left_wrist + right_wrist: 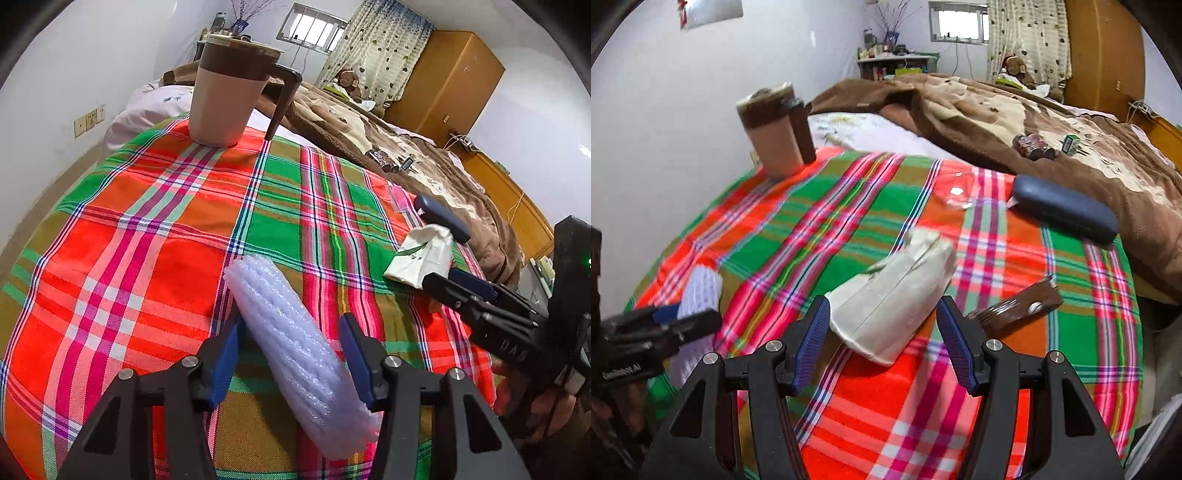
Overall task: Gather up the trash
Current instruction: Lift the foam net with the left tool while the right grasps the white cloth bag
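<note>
My left gripper (291, 354) holds its jaws apart around the white foam roll (295, 354), which lies on the plaid cloth (147, 229); I cannot tell if the pads press it. My right gripper (882, 343) stands wide around the crumpled white paper bag (894, 295), not gripping it. A brown-banded mug (229, 88) stands at the cloth's far edge.

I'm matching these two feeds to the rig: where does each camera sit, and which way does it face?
Left wrist: sits on the left gripper, looking forward and down along its fingers at a white foam roll between them on the plaid cloth; the right gripper and a hand show at right.
Right wrist: sits on the right gripper, facing a crumpled white wrapper between its open fingers; the left gripper shows at left.
Shared: cloth, roll, wrapper, brown jug, dark blue case.
</note>
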Available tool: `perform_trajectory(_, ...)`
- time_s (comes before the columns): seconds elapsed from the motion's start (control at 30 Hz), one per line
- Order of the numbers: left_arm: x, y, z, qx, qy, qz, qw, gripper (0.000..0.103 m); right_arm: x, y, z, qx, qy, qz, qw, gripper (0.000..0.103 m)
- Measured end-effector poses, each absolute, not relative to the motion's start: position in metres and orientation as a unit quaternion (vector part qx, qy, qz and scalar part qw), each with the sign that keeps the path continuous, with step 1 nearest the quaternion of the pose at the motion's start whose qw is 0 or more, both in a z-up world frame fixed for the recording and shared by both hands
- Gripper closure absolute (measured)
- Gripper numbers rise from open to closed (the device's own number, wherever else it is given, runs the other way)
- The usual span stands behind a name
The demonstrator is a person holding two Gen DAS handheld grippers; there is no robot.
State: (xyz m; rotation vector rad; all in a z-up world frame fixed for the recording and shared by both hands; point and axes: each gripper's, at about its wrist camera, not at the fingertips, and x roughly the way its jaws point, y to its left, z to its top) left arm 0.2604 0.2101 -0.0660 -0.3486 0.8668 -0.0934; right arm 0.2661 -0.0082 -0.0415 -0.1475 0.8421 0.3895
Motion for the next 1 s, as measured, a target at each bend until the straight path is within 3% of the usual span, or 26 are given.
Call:
perform_trajectory(0.3,0.260,0.213,-0.068,-0.173,0.416,-0.048,0.891,0.049,0.252,0.004,-0.041,-0.160,0.391,0.188,0.887,0.042)
perform_trajectory(0.57,0.260,0.212,-0.067,-0.173,0.416,-0.049,0.892,0.049,0.269,-0.024,-0.043,-0.019,0.439,0.197,0.876,0.042)
perform_trajectory(1.0,0.261,0.208,-0.067,-0.163,0.418,-0.045,0.892,0.049,0.293,-0.021,-0.047,0.046,0.451,0.163,0.876,0.042)
